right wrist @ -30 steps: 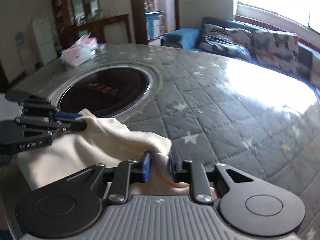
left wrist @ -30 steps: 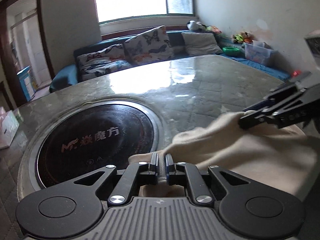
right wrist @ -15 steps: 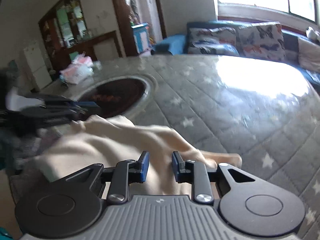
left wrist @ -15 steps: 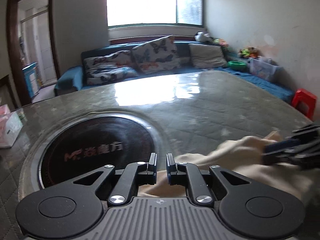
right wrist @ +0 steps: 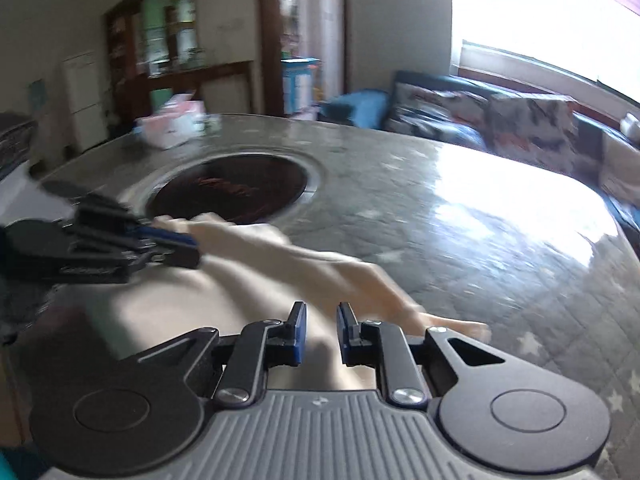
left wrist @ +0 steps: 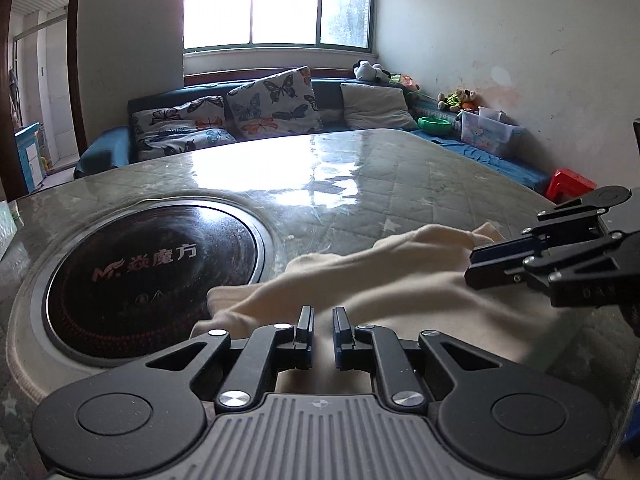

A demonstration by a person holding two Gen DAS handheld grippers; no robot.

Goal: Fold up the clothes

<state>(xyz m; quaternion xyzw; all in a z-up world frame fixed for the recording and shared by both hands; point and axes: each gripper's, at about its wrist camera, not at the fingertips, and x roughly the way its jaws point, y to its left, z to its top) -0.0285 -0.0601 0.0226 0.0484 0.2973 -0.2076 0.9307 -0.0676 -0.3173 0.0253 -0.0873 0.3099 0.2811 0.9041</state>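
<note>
1. I see the cream garment (left wrist: 400, 280) lying on the quilted table (left wrist: 400, 168), its left end just beside the round black cooktop (left wrist: 152, 264).
2. My left gripper (left wrist: 322, 328) hovers over the near edge of the cloth, fingers slightly spread with nothing between them.
3. My right gripper (right wrist: 322, 330) is likewise parted and empty above the cloth's right end; that view is blurred.
4. I judge one fold is laid down and I am between grasps.
5. Next I would need to pinch an edge with each gripper and carry it across evenly, keeping the cloth off the cooktop.
</note>
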